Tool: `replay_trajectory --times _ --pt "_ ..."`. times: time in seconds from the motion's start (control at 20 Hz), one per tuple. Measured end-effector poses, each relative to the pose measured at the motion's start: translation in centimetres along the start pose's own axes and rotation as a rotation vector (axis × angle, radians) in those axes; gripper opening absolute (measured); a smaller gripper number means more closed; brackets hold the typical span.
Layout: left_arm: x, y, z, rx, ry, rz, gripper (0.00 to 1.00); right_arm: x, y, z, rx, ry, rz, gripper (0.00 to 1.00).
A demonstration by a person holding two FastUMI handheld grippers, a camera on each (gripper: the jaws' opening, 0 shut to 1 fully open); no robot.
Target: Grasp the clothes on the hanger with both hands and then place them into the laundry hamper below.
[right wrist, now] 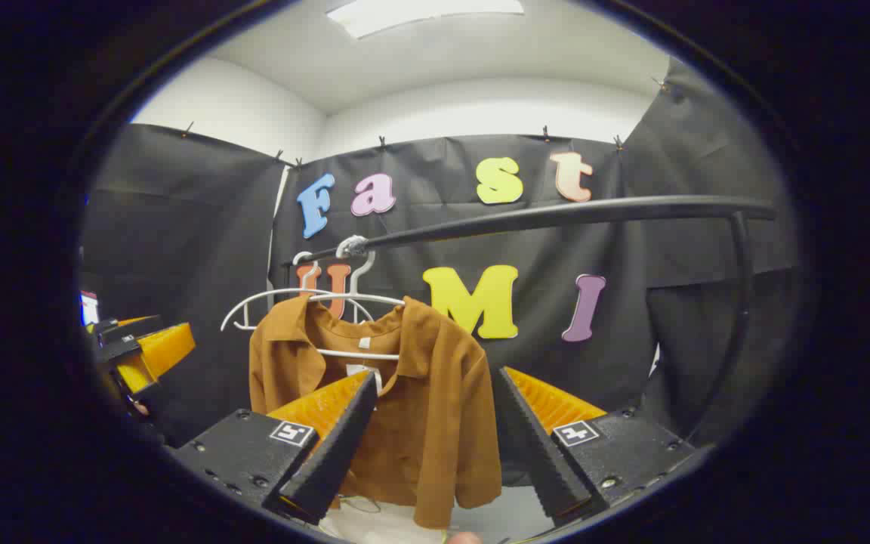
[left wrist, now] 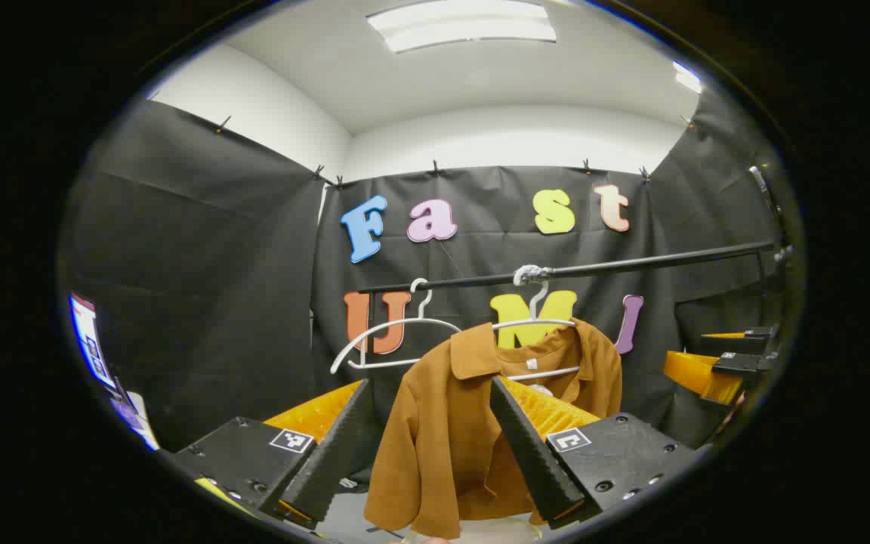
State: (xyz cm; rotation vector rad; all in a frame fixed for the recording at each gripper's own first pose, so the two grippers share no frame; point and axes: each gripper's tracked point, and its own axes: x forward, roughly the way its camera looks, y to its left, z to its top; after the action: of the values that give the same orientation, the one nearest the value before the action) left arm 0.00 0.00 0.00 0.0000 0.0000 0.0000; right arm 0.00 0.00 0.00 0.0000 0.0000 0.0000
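Left gripper view: spare hanger [left wrist: 382,332] beside shirt [left wrist: 450,438].

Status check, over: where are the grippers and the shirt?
Left gripper open, right gripper open, both short of the brown shirt. Shirt on white hanger. Nothing between.

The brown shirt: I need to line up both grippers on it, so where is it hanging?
The brown shirt hangs on a white hanger from the black rail, an empty hanger beside it; each gripper view centres it just beyond open fingers.
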Motion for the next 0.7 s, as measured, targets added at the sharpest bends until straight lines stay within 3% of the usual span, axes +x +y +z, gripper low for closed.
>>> replay_trajectory --times 0.65,0.7 --pt "3.8 -4.8 -5.1 -0.007 0.079 -0.104 1.0 4.1 0.5 -3.7 0.074 0.04 0.035 1.0" --pt "4.2 -5.1 -5.6 -0.004 0.087 -0.116 0.92 4.6 0.6 -4.2 0.077 0.048 0.032 1.0"
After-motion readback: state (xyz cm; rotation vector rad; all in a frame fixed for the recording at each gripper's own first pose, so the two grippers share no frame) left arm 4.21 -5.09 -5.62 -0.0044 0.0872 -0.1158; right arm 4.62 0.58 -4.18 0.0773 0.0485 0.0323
